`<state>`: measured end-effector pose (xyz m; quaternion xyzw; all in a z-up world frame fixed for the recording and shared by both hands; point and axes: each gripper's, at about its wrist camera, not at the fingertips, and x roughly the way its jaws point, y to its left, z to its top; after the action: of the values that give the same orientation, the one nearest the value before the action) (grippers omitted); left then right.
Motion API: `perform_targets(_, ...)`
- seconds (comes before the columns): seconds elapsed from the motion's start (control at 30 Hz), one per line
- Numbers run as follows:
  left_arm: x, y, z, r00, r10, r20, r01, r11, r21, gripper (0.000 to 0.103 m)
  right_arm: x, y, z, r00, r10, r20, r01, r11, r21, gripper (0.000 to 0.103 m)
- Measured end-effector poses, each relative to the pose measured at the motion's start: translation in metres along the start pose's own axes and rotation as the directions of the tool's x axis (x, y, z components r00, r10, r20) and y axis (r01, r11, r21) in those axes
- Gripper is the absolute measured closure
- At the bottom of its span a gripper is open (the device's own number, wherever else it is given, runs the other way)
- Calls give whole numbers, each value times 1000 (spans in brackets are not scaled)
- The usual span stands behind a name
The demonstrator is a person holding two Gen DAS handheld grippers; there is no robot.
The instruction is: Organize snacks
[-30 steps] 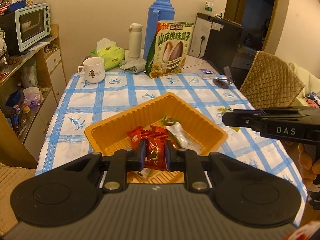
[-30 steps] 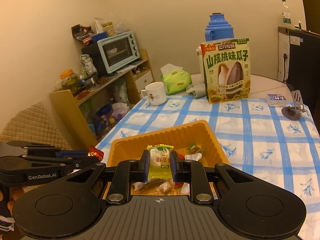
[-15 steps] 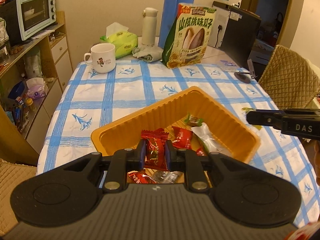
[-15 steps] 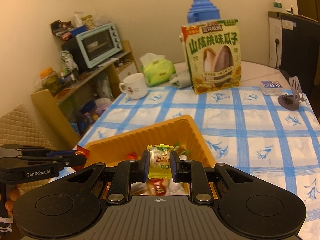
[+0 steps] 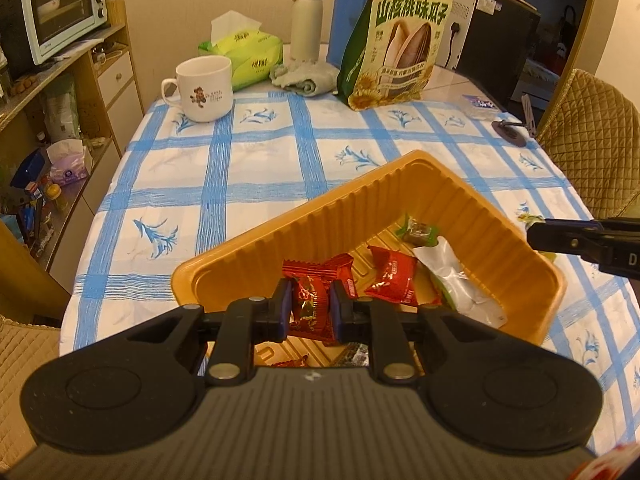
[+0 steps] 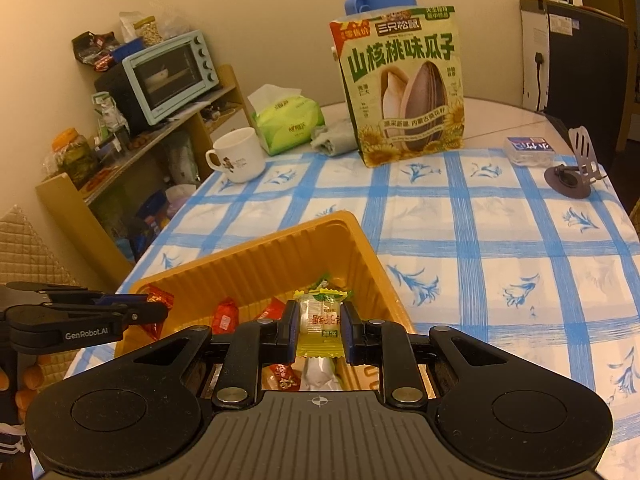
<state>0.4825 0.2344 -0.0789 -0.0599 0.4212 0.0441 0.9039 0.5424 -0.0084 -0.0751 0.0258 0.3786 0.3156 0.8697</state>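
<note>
Red candy [image 5: 310, 306] in left tool [image 5: 309, 307], above tray rim [image 5: 188, 280].

Open tablecloth [image 5: 256, 168] between tray [image 5: 400, 184] and far clutter: mug [image 5: 204, 88], tissues [image 5: 244, 54], seed bag [image 5: 396, 40]. Phone stand [image 6: 572, 176] at right edge; chair [image 5: 592, 152] beyond.

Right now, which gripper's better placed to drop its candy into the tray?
Probably left. The left gripper holds the red candy over the orange tray, further inside than the right gripper with its yellow candy.
</note>
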Motion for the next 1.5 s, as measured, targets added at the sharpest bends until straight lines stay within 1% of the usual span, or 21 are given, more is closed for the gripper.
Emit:
perform_targets(0.17,11,2,0,1000,-1,-18,1,1000,-3,85,5,-4,0,1000,-6,-9,6,1000,9,81)
perform_targets(0.37,15,4,-1,1000,-4,-27,4,1000,-9,84,8,-9,1,1000,-8,-12,8,1000,17,81)
perform_targets(0.47,13,5,-2,1000,-9,-28,9,1000,-14,80,9,-11,1,1000,-7,-14,7,1000,15,81)
perform_targets(0.63,8,4,-2,999,-20,-25,19,1000,-16,77,13,-15,0,1000,-14,-20,14,1000,14,81)
perform_targets(0.77,3,1,-1,999,-27,-19,26,999,-19,71,16,-15,0,1000,-13,-21,13,1000,7,81)
perform_targets(1.03,-5,-3,0,1000,-29,-9,29,999,-19,67,20,-13,0,1000,-16,-7,16,1000,-15,81)
perform_targets(1.1,-7,-4,0,1000,-28,-6,28,999,-19,63,20,-12,1,1000,-13,2,13,1000,-18,81)
perform_targets(1.23,-12,-5,0,1000,-27,2,27,999,-18,58,19,-10,2,1000,-2,3,3,1000,-19,80)
perform_targets(1.3,-17,-6,-1,1000,-24,7,24,1000,-17,53,18,-9,1,1000,-6,1,6,1000,-21,74)
perform_targets(1.37,-22,-7,-2,1000,-25,11,25,1000,-15,51,13,-8,0,1000,-3,13,3,1000,-10,47)
perform_targets(1.43,-28,-9,-4,1000,-22,16,22,1000,-15,46,5,-7,-3,1000,6,29,-6,1000,3,39)
perform_targets(1.5,-36,-10,-7,1000,-22,22,22,1000,-21,41,-1,-5,-5,1000,7,21,-7,1000,7,34)
